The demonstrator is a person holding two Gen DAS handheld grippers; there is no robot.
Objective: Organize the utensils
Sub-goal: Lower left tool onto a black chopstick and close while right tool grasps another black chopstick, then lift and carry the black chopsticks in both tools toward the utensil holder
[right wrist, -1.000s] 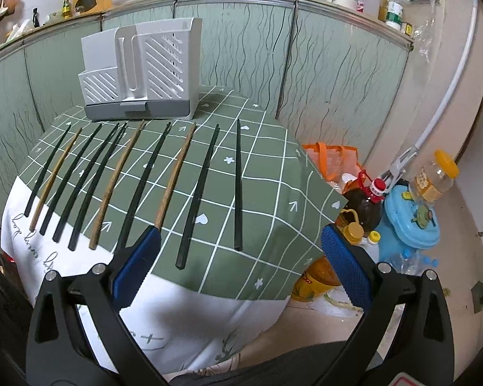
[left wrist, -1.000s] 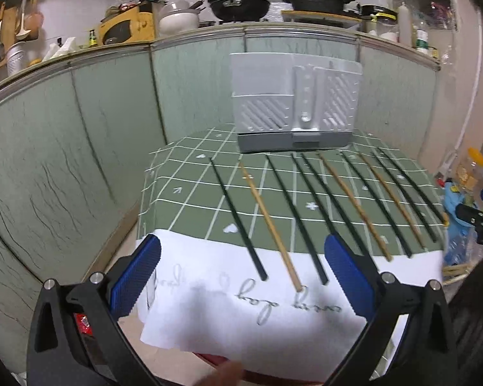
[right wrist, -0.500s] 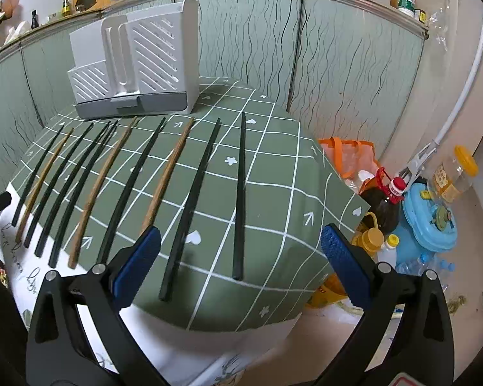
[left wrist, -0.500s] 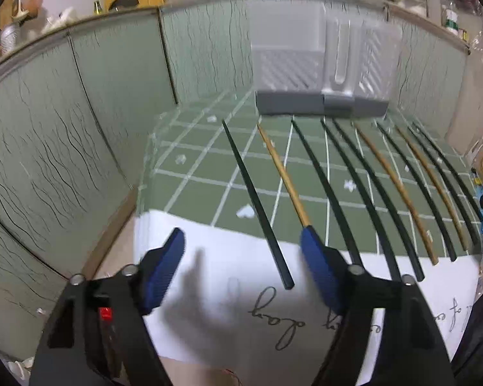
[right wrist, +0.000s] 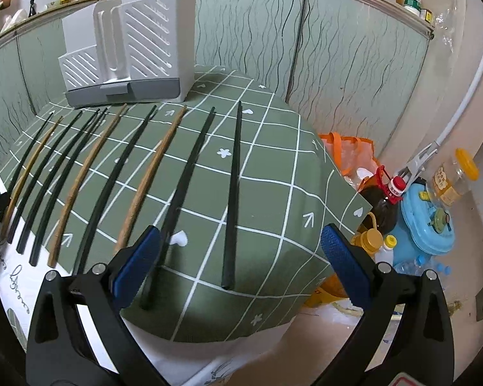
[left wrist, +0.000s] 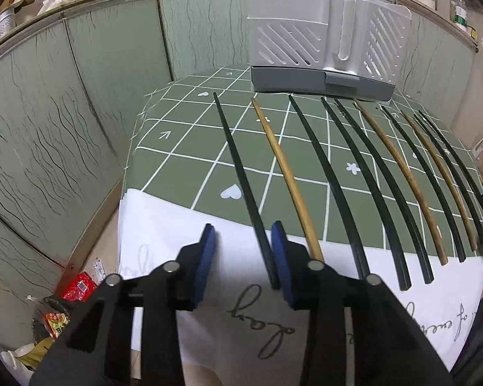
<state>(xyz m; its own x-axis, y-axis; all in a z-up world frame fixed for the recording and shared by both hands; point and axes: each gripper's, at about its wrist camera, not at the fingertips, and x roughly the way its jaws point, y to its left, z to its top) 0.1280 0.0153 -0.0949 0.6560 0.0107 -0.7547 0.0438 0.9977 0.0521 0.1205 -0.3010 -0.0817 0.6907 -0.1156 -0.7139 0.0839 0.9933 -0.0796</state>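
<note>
Chopsticks (left wrist: 331, 173), dark and wooden, lie in a row mid-frame before the grey rack (left wrist: 322, 48); left gripper (left wrist: 243, 251), jaws just narrowing, straddles the leftmost dark chopstick (left wrist: 241, 177) without pinching. Only the right view shows the right gripper (right wrist: 238, 263) spread wide and floor bottles (right wrist: 383, 199).

wooden chopstick (left wrist: 285, 173): near end hidden behind left gripper (left wrist: 243, 251) pad | black chopstick (right wrist: 180, 189) beside it in right view: part of shaft covered by right gripper (right wrist: 238, 254) pad | utensil rack (left wrist: 322, 48): top cut by frame edge, inside unseen | countertop items behind utensil rack: too small, blurred
</note>
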